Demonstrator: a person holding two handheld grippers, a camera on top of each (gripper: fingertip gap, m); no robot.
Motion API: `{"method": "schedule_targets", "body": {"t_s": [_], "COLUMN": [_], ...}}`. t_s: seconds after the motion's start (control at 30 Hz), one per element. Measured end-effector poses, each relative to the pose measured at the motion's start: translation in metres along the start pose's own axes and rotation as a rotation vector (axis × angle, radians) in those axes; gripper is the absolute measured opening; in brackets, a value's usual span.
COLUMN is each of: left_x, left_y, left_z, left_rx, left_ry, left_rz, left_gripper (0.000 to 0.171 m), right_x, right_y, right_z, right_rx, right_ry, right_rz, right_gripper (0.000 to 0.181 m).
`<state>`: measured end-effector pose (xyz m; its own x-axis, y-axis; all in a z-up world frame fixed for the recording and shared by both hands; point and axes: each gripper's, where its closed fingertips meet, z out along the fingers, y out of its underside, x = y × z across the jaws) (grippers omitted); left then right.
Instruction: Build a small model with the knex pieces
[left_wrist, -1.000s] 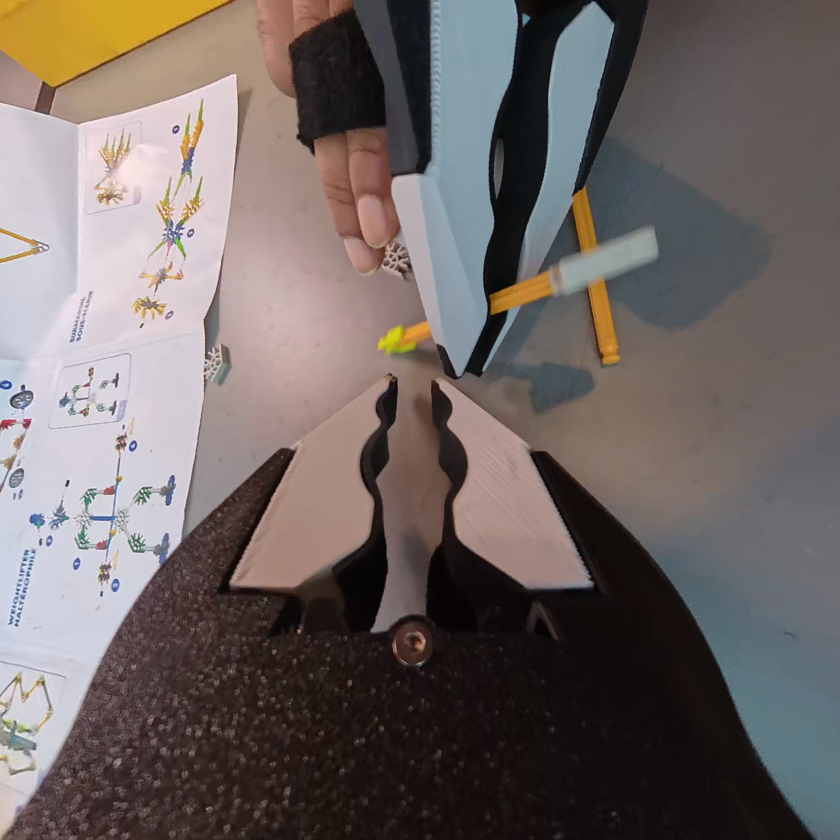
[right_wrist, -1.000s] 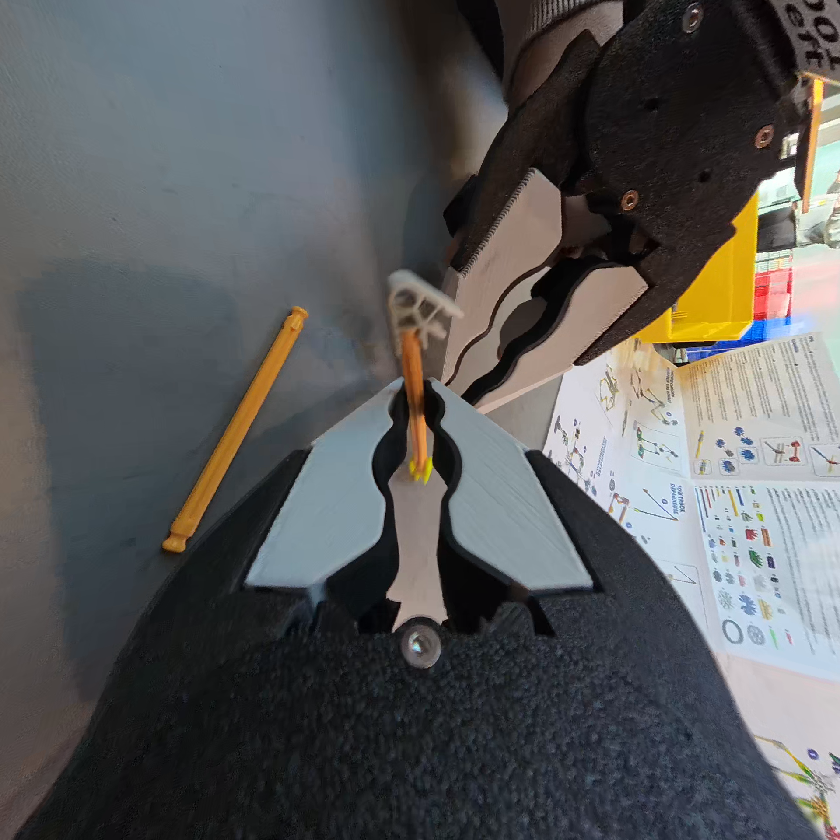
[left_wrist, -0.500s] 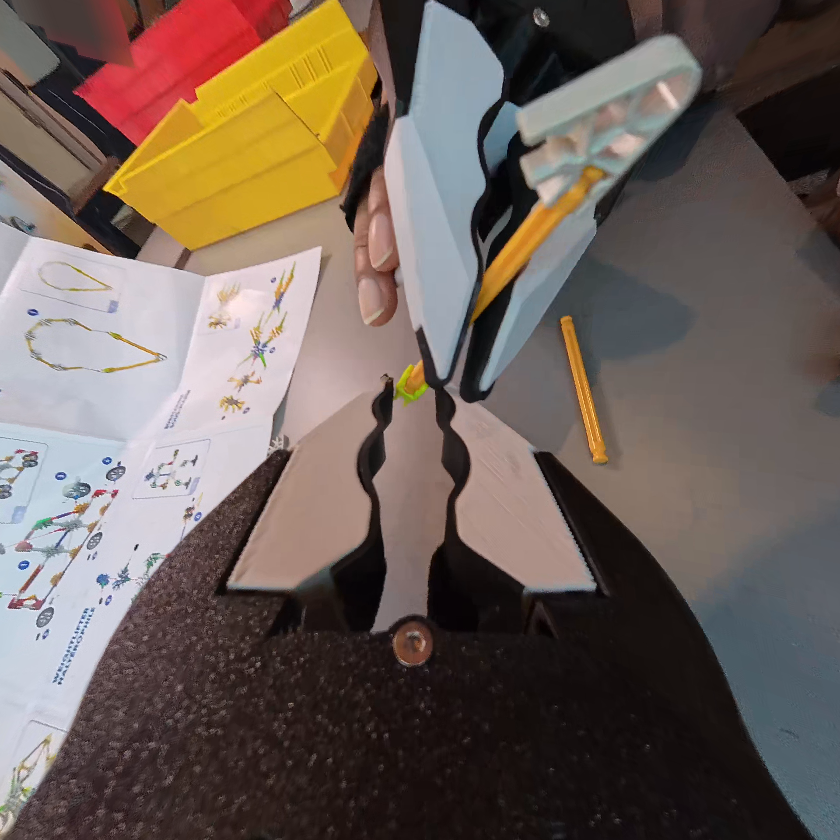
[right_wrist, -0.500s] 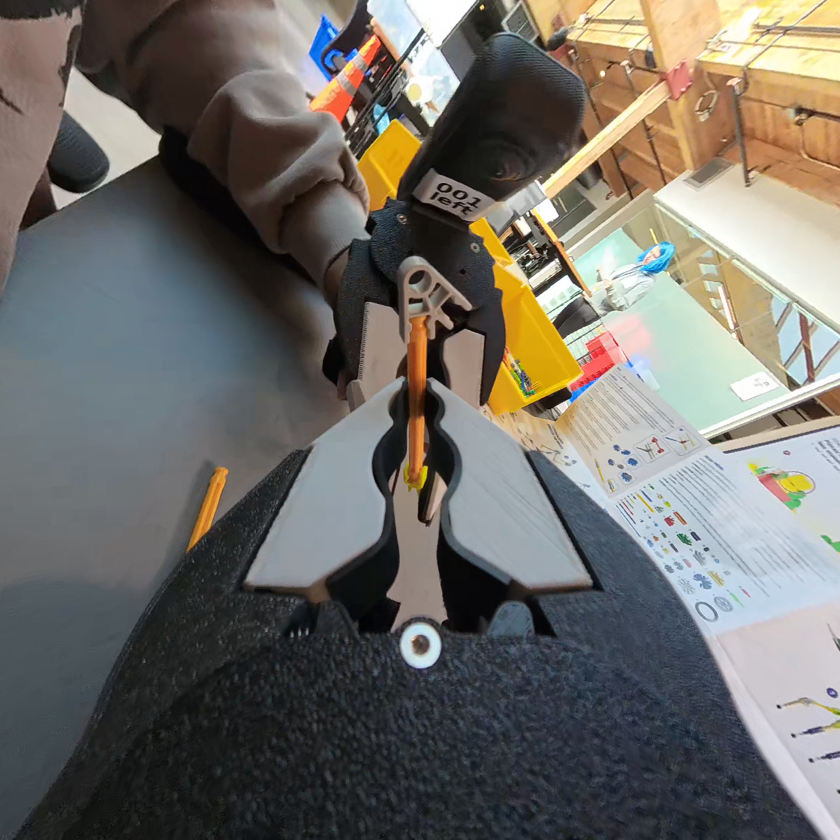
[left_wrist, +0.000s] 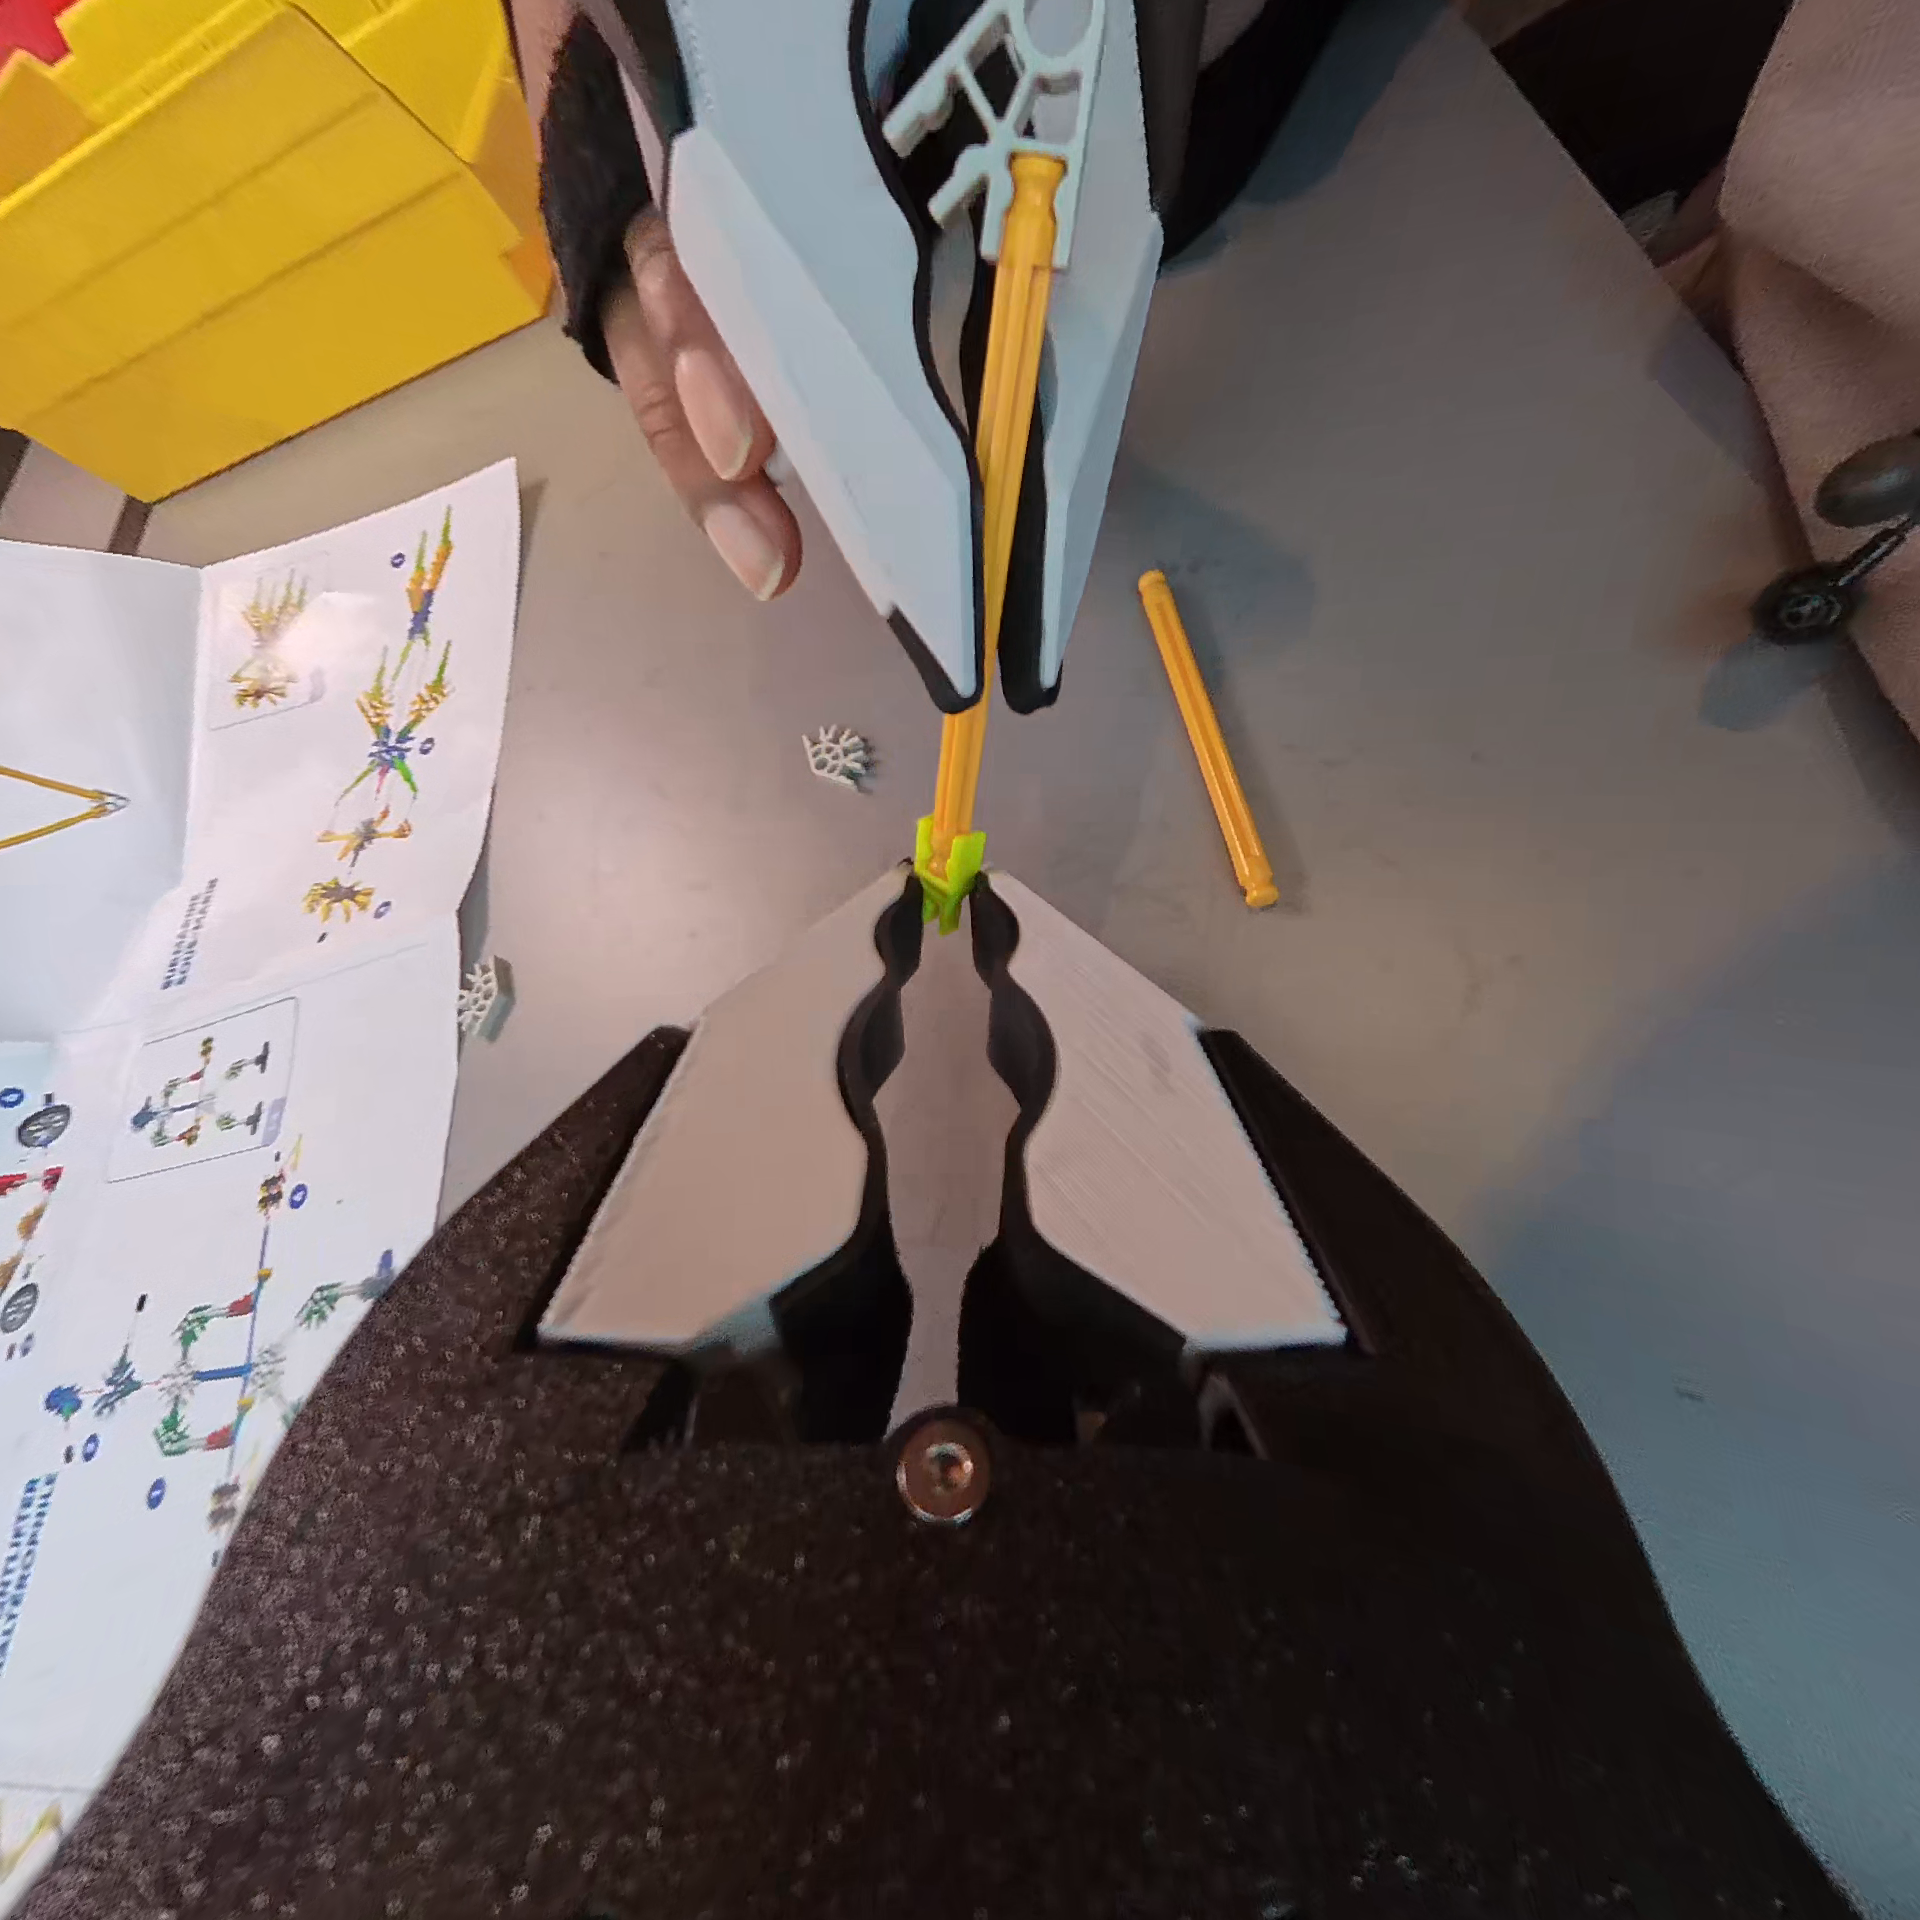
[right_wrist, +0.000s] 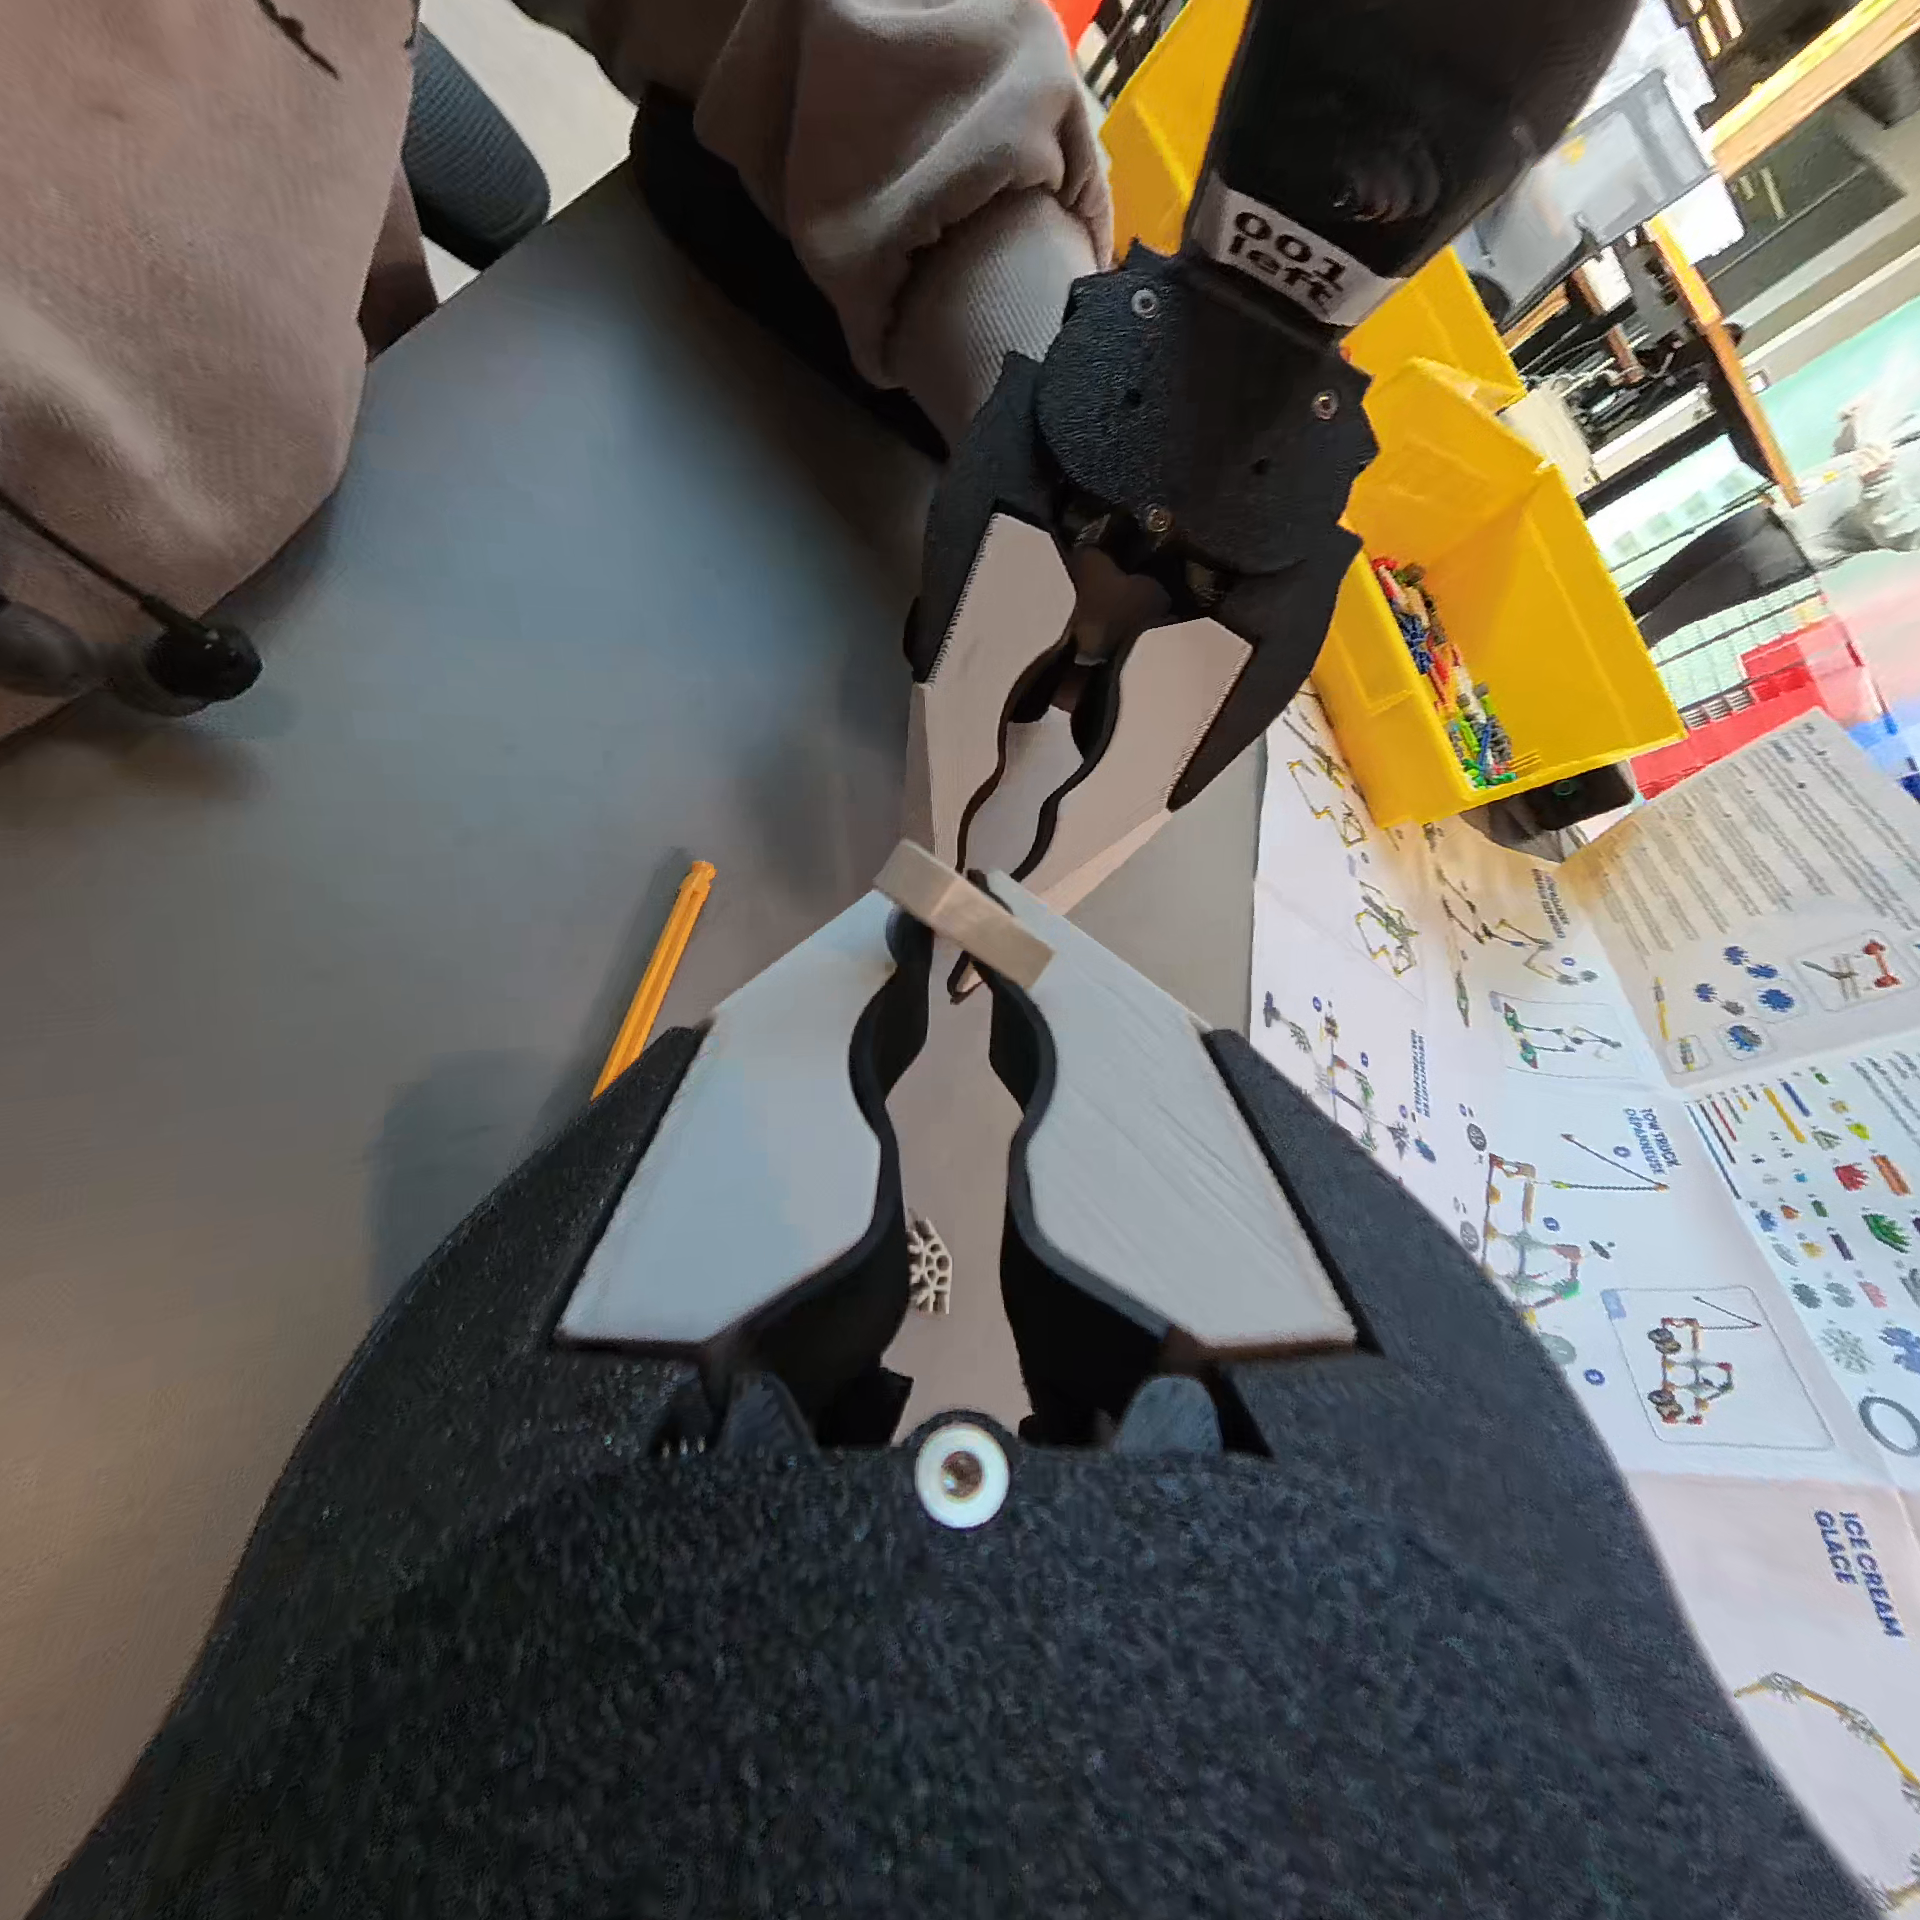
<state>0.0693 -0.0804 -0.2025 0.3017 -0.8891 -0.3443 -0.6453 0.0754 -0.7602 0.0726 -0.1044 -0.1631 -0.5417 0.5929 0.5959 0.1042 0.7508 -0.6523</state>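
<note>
Yellow bins (left_wrist: 260, 239), instruction sheets (right_wrist: 1662, 1091)

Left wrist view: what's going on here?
A person is working two handheld grippers over a grey table. The right gripper is shut on an orange rod with a grey connector on its far end. The left gripper has its tips at the green clip on the rod's near end, apparently pinching it. A second orange rod and a small grey connector lie loose nearby, instruction sheets and yellow bins to the side.

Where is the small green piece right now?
In the left wrist view, the green piece sits between the left gripper's tips, on the end of the yellow rod.
</note>
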Motion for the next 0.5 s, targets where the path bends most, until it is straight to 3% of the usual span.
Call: {"method": "schedule_targets", "body": {"t_s": [0.17, 0.33, 0.5], "left_x": [0.004, -0.012, -0.013], "left_y": [0.007, 0.013, 0.012], "left_z": [0.006, 0.002, 0.006], "left_rx": [-0.029, -0.057, -0.102], "left_ry": [0.056, -0.04, -0.124], "left_rz": [-0.045, -0.074, 0.001], "left_gripper": [0.009, 0.016, 0.015], "right_x": [-0.004, 0.008, 0.002], "right_y": [0.008, 0.024, 0.039], "right_z": [0.003, 0.011, 0.023], "right_rx": [-0.056, -0.127, -0.204], "right_ry": [0.002, 0.149, 0.17], "right_rz": [-0.033, -0.052, -0.045], "right_gripper": [0.004, 0.003, 0.004]}}
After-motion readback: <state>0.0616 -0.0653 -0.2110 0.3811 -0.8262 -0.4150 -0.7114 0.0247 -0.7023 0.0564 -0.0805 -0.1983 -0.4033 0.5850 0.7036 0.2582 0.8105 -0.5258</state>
